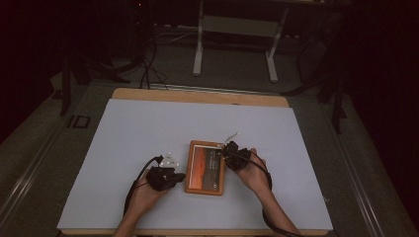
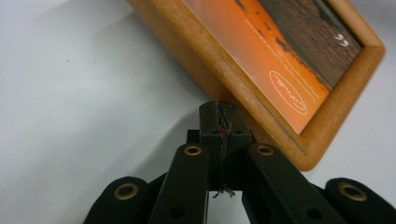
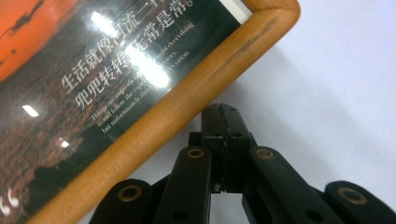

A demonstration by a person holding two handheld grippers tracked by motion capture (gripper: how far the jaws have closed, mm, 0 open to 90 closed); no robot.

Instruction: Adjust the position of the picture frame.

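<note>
We're seeing the wooden picture frame (image 1: 205, 168) lying flat toward the tabletop's (image 1: 148, 128) near edge, sandwiched between both tools: left tool (image 1: 179, 176) and right tool (image 1: 225, 149), jaws pressed together, tips meeting its sides.

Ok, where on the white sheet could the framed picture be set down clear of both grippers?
The far half of the white sheet is bare, as are its left and right margins. It is crowded near the front centre, where the framed picture lies between the left hand-held gripper and right hand-held gripper.
</note>
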